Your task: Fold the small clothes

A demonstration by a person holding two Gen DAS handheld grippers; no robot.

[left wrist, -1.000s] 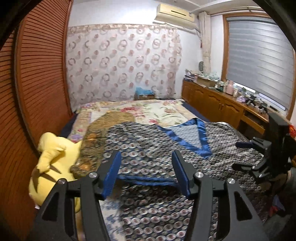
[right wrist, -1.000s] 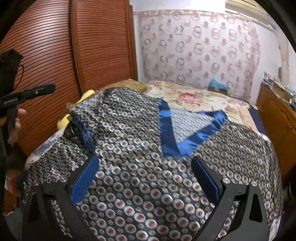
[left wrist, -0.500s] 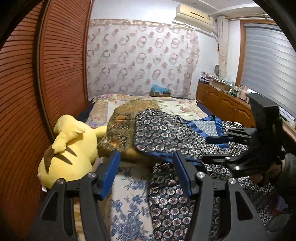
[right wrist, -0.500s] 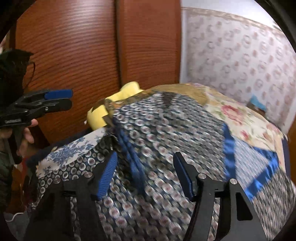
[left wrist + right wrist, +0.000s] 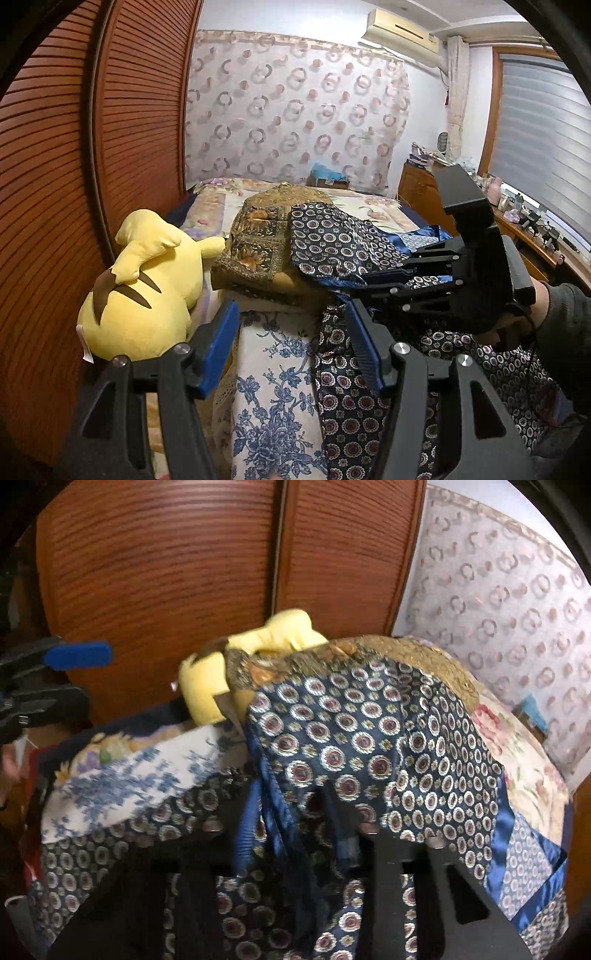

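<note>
One navy patterned garment (image 5: 340, 243) with blue trim lies on one bed (image 5: 273, 373). One yellow plush toy (image 5: 144, 288), one gold-brown patterned cloth (image 5: 258, 243) and two grippers are in view: left gripper (image 5: 291, 343), right gripper (image 5: 373, 284).

The bed (image 5: 376, 206) fills the middle of the room. Left of it runs a wall of brown louvred wardrobe doors (image 5: 140, 122). Behind its head hangs a pale curtain (image 5: 295, 110) with ring prints, an air conditioner (image 5: 400, 29) mounted high above. Right of the bed stands a cluttered wooden sideboard (image 5: 421, 188) under a window blind (image 5: 543, 140).
</note>
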